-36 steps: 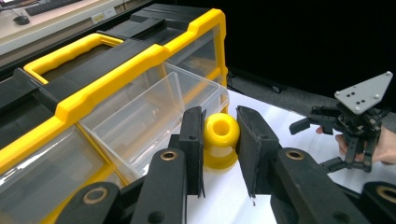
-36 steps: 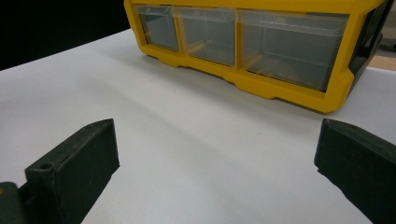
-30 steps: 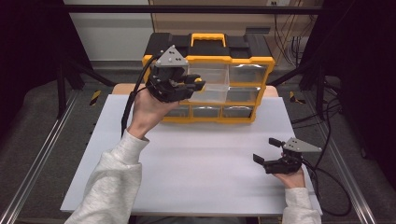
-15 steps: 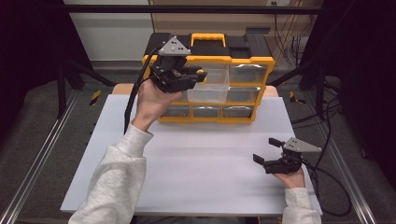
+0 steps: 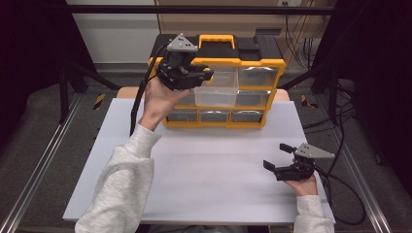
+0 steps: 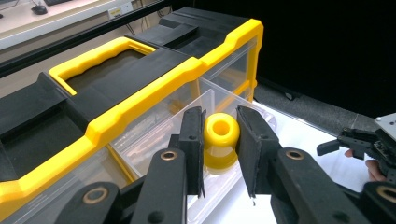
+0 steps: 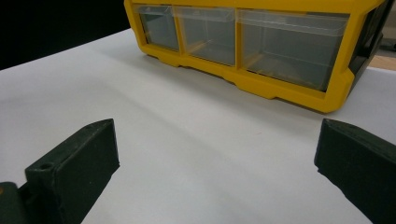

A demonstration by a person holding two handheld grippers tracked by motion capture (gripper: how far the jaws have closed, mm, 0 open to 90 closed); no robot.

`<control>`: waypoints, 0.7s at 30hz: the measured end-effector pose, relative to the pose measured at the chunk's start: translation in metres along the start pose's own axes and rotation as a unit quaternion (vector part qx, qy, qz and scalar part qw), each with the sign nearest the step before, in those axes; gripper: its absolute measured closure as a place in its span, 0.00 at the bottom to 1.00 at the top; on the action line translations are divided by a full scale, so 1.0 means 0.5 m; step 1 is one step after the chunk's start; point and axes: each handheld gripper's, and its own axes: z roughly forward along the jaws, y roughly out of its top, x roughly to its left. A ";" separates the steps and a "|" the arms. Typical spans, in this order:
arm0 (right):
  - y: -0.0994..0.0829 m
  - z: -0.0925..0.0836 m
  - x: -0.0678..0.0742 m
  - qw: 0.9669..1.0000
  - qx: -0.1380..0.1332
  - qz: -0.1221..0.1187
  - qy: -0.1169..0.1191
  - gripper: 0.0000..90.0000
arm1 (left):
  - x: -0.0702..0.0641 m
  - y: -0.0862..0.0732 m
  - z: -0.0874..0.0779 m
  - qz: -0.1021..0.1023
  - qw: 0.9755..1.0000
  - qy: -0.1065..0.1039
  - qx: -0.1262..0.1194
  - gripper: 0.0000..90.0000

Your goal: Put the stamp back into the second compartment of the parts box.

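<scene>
Up at the top row of the yellow-and-black drawer organizer (image 5: 243,63), left gripper (image 6: 219,144) clenched on a small yellow spool-shaped piece (image 6: 220,140), both pads pressing its sides, central hole facing outward. Just below and beyond the piece, a clear drawer (image 5: 216,91) pulled out of the organizer's front, open top ready to receive. Well in front of the organizer, low on the white tabletop (image 5: 204,165), right gripper (image 5: 282,167) idle with jaws released and spread wide, nothing between them; from its own camera, the organizer's bottom row of clear drawers ahead.

Likely step: carrying the yellow piece over the open drawer for release.

Possible trouble from here:
- Rounded, slick piece gripped on curved sides; could twist or squirt out of the pads before reaching the drawer.
- Released too near the drawer's front wall, could bounce off the rim and roll onto the tabletop.
- Jaws knocking the extended drawer could pull it free of the organizer or push it shut.
</scene>
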 end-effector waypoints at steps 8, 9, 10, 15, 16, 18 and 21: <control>0.000 0.000 0.000 1.000 0.002 0.000 0.000 0.00 | 0.014 -0.001 0.015 -0.007 1.000 0.004 0.001 0.80; 0.000 0.000 -0.001 1.000 0.001 0.000 0.000 0.00 | 0.015 -0.001 0.016 -0.007 1.000 0.005 0.002 0.80; 0.000 -0.001 -0.001 1.000 0.000 0.000 0.000 0.00 | 0.017 -0.002 0.019 -0.008 1.000 0.005 0.003 0.80; 0.000 -0.001 -0.001 1.000 0.000 0.000 0.000 0.00 | 0.026 -0.004 0.027 -0.013 1.000 0.008 0.006 0.80; 0.000 -0.001 -0.001 1.000 0.000 -0.001 0.000 0.00 | 0.028 -0.005 0.029 -0.014 1.000 0.010 0.008 0.80; 0.000 -0.001 0.000 1.000 0.000 0.000 -0.001 0.00 | 0.031 -0.006 0.034 -0.015 1.000 0.010 0.009 0.80; 0.000 -0.001 -0.001 1.000 0.000 0.001 0.000 0.00 | 0.033 -0.007 0.039 -0.015 1.000 0.009 0.011 0.80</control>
